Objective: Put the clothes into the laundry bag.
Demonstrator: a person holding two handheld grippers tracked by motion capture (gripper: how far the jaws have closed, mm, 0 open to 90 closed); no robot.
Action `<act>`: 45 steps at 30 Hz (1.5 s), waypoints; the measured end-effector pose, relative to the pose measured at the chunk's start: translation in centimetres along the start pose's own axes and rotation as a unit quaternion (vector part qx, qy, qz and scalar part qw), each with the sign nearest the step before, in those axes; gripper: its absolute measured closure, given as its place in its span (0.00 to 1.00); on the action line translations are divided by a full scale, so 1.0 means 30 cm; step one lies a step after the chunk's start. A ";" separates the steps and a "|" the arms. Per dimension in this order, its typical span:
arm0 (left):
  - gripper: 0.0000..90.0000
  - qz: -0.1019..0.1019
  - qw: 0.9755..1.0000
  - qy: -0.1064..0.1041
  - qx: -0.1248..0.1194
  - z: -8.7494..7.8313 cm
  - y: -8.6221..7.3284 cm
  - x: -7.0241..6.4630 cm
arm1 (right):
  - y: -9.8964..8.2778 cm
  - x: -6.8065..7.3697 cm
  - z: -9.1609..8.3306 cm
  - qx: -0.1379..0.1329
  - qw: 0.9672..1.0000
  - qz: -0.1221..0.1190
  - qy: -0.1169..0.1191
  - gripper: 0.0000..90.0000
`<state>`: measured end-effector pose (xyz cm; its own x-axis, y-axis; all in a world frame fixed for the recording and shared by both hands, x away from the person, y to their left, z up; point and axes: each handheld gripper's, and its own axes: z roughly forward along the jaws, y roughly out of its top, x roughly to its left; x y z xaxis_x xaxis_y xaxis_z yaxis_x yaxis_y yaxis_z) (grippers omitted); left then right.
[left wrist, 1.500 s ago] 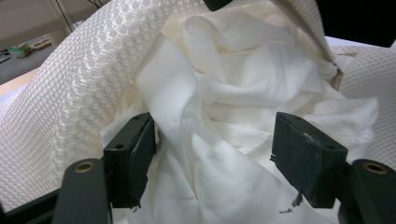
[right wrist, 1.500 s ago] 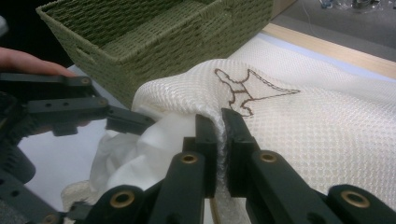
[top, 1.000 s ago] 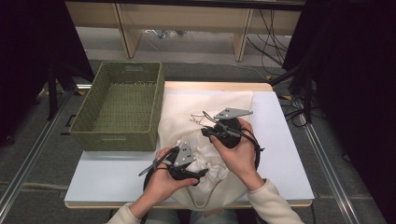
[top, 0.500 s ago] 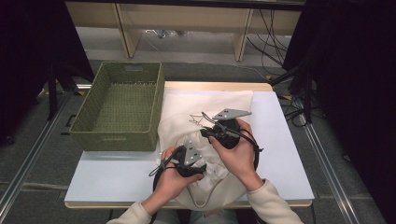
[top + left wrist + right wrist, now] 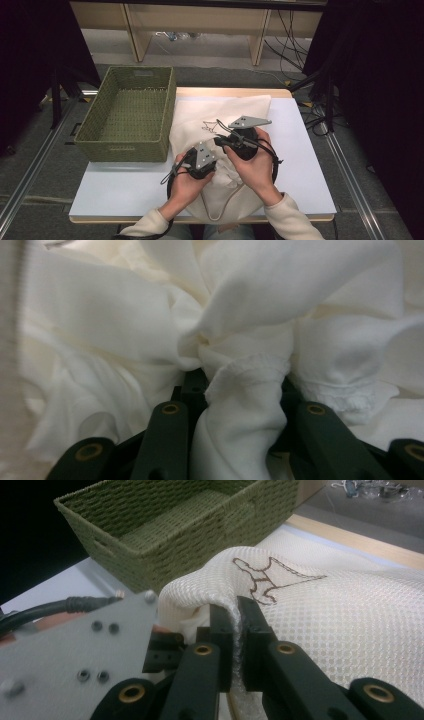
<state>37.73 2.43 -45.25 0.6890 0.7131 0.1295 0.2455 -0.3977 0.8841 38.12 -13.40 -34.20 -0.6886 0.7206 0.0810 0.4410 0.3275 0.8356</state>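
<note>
Right claw (image 5: 235, 630) clenched on a fold of the mesh bag (image 5: 350, 625). Left claw (image 5: 240, 405) just closing, now pinching bunched white cloth (image 5: 245, 415) at the bag's near opening. Bag spread across the middle of the desk (image 5: 125, 185) — green woven basket (image 5: 127, 112) just left of it.

Both cream-sleeved forearms come in from the near table edge, hands close together over its middle. The left hand's black two-jaw gripper (image 5: 200, 161), topped by a grey three-cornered plate, has just been closing its jaws, and they now squeeze a bunched fold of white cloth (image 5: 245, 405). The right hand's matching gripper (image 5: 240, 140) (its plate angled away from the person) pinches a cream mesh bag's edge (image 5: 227, 597) between nearly touching jaws.
</note>
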 end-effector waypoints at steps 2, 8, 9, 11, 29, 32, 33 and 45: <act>0.77 0.001 1.000 0.009 -0.006 0.001 0.011 0.017 | 0.001 0.003 -0.004 -0.003 1.000 0.005 0.001 0.97; 0.77 -0.005 0.999 0.023 -0.029 -0.005 0.039 0.023 | 0.007 0.005 -0.018 -0.020 1.000 0.007 0.004 0.97; 0.77 -0.004 0.999 0.022 -0.029 -0.009 0.044 0.020 | 0.008 0.004 -0.020 -0.021 1.000 0.005 0.003 0.97; 0.77 -0.004 0.999 0.021 -0.034 -0.017 0.050 0.016 | 0.010 0.003 -0.027 -0.019 1.000 0.007 0.003 0.97; 0.50 -0.014 1.000 -0.004 -0.020 0.056 0.002 0.030 | -0.006 -0.023 0.004 0.005 1.000 0.016 -0.006 0.97; 0.42 -0.011 1.000 -0.009 -0.021 0.035 0.000 0.031 | -0.008 -0.021 0.005 0.008 1.000 0.021 -0.010 0.97; 0.42 -0.010 1.000 -0.013 -0.021 0.022 -0.002 0.030 | -0.008 -0.021 0.005 0.008 1.000 0.021 -0.010 0.97; 0.37 0.009 0.999 -0.030 -0.019 -0.153 -0.022 0.052 | -0.006 -0.024 0.004 0.013 1.000 0.018 -0.004 0.96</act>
<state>35.50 6.46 -43.58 0.7328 0.6698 0.1199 0.2074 -0.3876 0.8982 38.61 -13.91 -34.49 -0.6672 0.7372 0.1068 0.4811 0.3169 0.8174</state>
